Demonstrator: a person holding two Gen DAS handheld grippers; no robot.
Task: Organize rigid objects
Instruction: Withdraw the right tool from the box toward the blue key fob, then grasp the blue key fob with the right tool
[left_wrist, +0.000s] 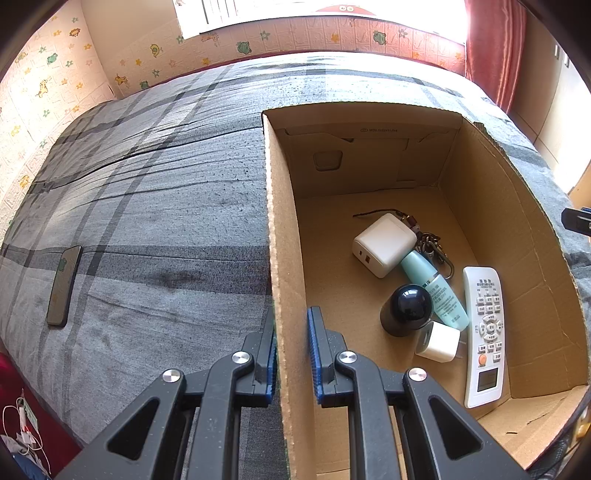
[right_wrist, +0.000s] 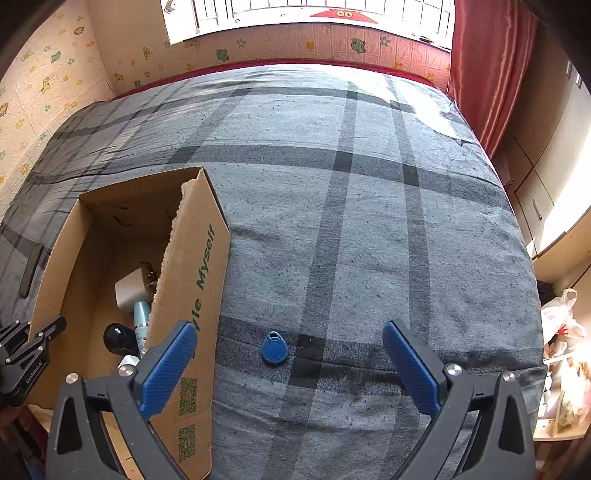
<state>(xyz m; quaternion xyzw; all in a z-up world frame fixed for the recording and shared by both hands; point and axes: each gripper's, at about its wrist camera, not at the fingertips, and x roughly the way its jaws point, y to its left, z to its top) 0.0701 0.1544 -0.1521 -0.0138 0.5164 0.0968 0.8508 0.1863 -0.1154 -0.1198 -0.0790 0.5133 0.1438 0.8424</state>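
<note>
Box mostly loaded: two chargers, remote, teal bottle, dark bottle, keys inside. Your left gripper is clamped on its left wall. Left to do: blue key fob just right of the box, between your right gripper's wide, empty jaws; phone well left.

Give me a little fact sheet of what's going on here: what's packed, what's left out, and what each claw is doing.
surface: bed with grey plaid cover
container: cardboard box
in box: white charger, teal bottle, remote control, dark round-topped jar, small white plug, keyring
left out: blue key fob, phone
left claw: shut on box wall
right claw: open, above fob
</note>
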